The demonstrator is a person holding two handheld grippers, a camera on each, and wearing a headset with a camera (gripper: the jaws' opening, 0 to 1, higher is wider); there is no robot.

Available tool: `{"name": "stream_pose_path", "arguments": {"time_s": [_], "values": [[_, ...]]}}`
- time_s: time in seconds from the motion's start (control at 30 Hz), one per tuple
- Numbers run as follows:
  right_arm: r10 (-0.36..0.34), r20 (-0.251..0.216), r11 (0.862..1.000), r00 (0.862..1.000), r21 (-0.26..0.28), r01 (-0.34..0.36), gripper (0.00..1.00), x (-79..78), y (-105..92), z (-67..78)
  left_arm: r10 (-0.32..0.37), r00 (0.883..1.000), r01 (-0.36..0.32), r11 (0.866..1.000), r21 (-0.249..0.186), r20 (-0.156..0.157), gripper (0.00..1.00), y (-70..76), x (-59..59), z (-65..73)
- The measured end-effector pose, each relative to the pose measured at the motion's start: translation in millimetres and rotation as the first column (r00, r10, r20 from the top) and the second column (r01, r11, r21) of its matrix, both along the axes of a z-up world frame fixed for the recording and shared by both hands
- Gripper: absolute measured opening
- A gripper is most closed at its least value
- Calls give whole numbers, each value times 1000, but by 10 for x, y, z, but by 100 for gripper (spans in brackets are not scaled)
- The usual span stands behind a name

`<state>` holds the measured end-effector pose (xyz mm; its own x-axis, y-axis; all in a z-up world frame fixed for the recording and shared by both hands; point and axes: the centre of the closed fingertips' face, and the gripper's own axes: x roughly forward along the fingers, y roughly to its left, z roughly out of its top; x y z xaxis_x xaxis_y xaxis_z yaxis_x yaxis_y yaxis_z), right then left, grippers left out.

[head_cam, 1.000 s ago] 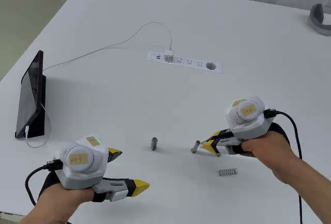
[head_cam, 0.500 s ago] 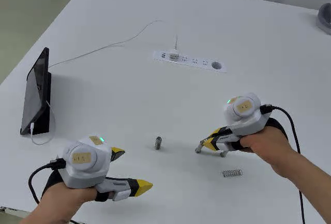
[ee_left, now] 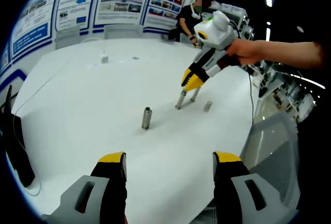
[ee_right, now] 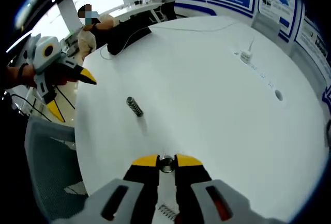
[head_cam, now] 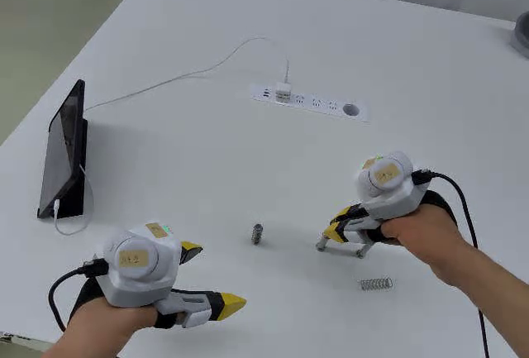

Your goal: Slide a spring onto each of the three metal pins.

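A short metal pin with a spring on it (head_cam: 257, 233) stands mid-table, also seen from the left gripper (ee_left: 147, 118) and from the right gripper (ee_right: 134, 106). My right gripper (head_cam: 333, 232) is shut on a second pin (ee_right: 166, 164), whose lower end (head_cam: 321, 243) rests on the table. A third pin (head_cam: 361, 250) stands close beside it, under the gripper body. A loose spring (head_cam: 376, 284) lies on the table just nearer me. My left gripper (head_cam: 210, 277) hovers open at the near left, its jaws (ee_left: 168, 164) holding nothing.
A white power strip (head_cam: 310, 102) with a plugged-in cable lies farther back. A dark tablet (head_cam: 63, 155) leans at the left edge of the table. In the right gripper view, people sit at another table (ee_right: 121, 25) behind.
The head camera has tilted, so everything sits a little lower and to the right. My right gripper's tip has come closer onto the pin. The left gripper has barely moved.
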<state>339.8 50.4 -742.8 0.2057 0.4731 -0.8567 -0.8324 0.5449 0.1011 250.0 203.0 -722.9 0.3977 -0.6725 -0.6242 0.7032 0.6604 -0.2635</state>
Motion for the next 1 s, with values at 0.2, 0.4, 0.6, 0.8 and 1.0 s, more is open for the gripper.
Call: {"name": "stream_pose_path", "arguments": {"time_s": [0.2, 0.4, 0.6, 0.8, 1.0], "values": [[23, -1, 1000, 1000, -14, -23, 13, -17, 29, -74, 6, 1000, -6, 1000, -1, -2, 69, 9, 3, -10], [43, 2, 999, 999, -33, -43, 13, -35, 43, -150, 10, 1000, -10, 1000, 1, -4, 69, 38, 4, -27], [65, 5, 997, 998, -46, -64, 13, -61, 54, -266, 19, 1000, -19, 1000, 3, -10, 69, 63, -4, -42], [77, 0, 995, 997, -56, -77, 13, -103, 63, -356, 23, 1000, -23, 1000, 2, -12, 68, 62, -15, -43], [75, -7, 995, 997, -58, -75, 13, -120, 48, -431, 26, 1000, -26, 1000, 4, -14, 68, 76, -18, -54]]}}
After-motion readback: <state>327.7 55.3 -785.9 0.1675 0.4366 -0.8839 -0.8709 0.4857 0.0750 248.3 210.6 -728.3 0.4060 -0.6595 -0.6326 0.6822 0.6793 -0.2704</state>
